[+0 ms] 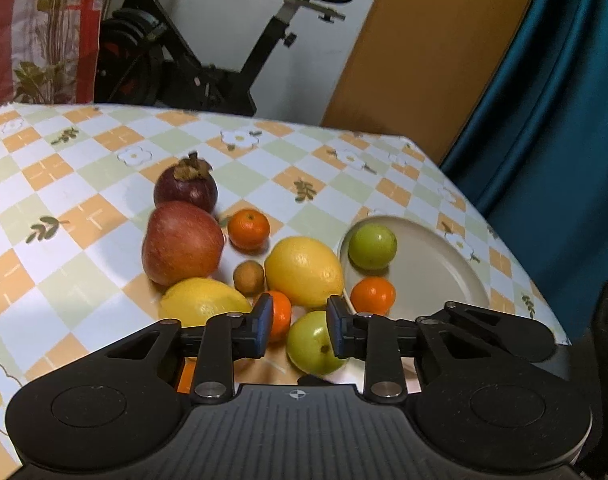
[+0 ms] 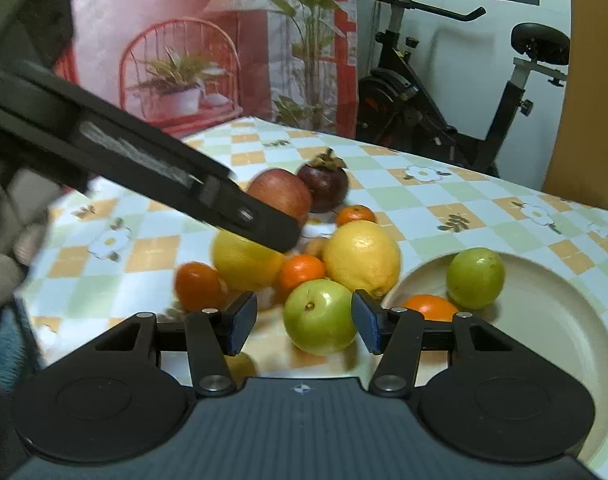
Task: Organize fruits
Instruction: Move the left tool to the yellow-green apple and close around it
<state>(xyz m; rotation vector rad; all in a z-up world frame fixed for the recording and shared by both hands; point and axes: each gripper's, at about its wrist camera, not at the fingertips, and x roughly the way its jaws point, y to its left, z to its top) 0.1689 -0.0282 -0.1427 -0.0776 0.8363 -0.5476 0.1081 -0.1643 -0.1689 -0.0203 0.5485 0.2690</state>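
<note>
Straddling green fruit (image 2: pixel 320 320) at lower centre, right gripper (image 2: pixel 304 316) parted, pads not gripping; hovering near lemon (image 1: pixel 304 270), left gripper (image 1: pixel 300 320) closed down, empty; plate (image 2: pixel 544 320) lower right.

A: Where does the left wrist view sit?

B: Just behind its own gripper (image 1: pixel 300 328), low and close over the bench (image 1: pixel 84 184), tilted down across the fruit toward the exercise bike (image 1: pixel 208 52) and blue curtain (image 1: pixel 552 120).

A: And the right wrist view?

B: Behind the right gripper (image 2: pixel 304 322), equally near, facing the printed backdrop (image 2: pixel 208 48). Both share the near green fruit (image 1: pixel 316 344) (image 2: pixel 320 316), the plate (image 1: pixel 436 276) (image 2: pixel 552 320) and the bike (image 2: pixel 444 100).
</note>
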